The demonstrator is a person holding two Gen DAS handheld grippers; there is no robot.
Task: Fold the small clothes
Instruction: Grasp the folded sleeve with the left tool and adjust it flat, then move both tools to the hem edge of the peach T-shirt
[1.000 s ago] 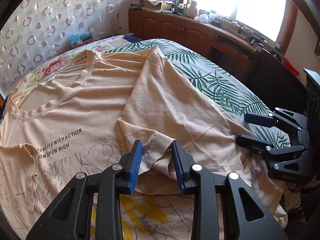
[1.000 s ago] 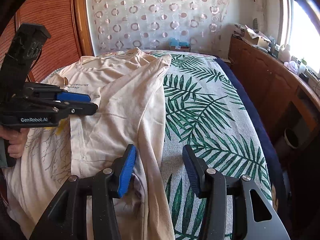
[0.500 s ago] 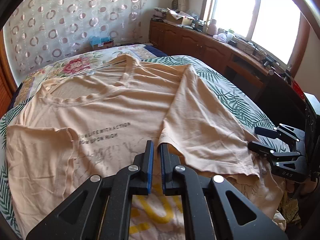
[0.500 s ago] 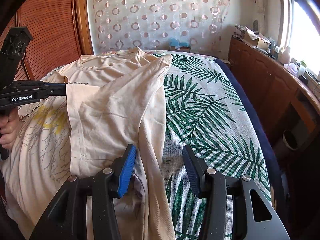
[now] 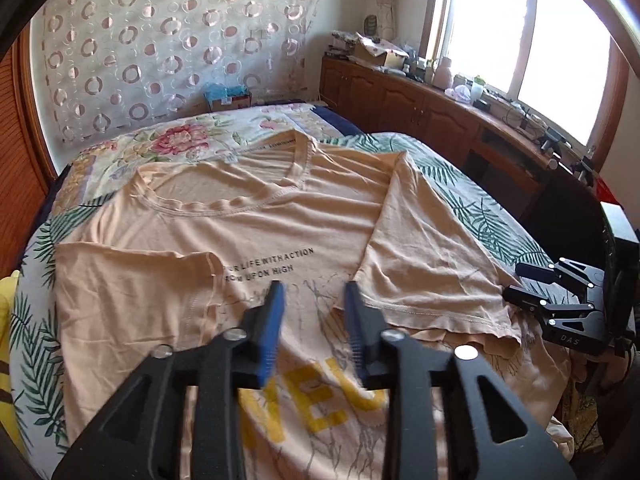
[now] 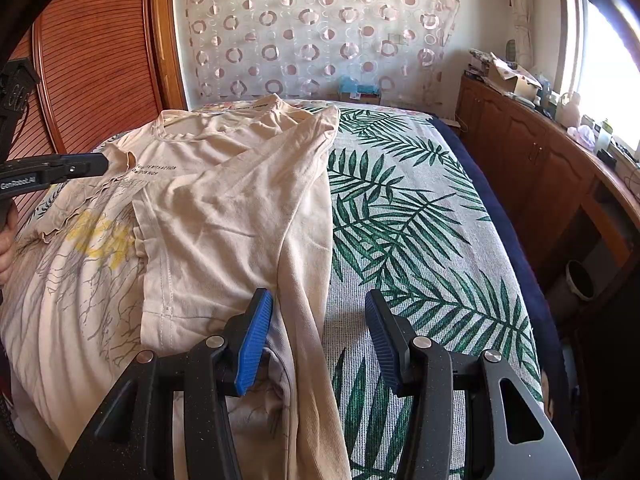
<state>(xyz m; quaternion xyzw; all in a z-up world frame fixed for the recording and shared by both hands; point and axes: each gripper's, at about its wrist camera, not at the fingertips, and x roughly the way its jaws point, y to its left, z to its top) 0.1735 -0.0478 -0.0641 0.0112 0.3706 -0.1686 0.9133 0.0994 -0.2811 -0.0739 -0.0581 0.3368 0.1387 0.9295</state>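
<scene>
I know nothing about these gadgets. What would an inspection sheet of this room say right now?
Surface: bed with a palm-leaf cover; a floral cover at its far end.
Job's things: peach T-shirt lying front up, both sleeves folded inward.
Clutter: cardboard box, bottles and small items on the wooden cabinet under the window.
Grippers: left gripper open above the shirt's print, holding nothing; right gripper open, over the shirt's side edge.
Cables: some seem to lie on the cabinet top near the window; too small to be sure.
Surroundings: circle-patterned curtain, bright window, wooden slatted panel.
</scene>
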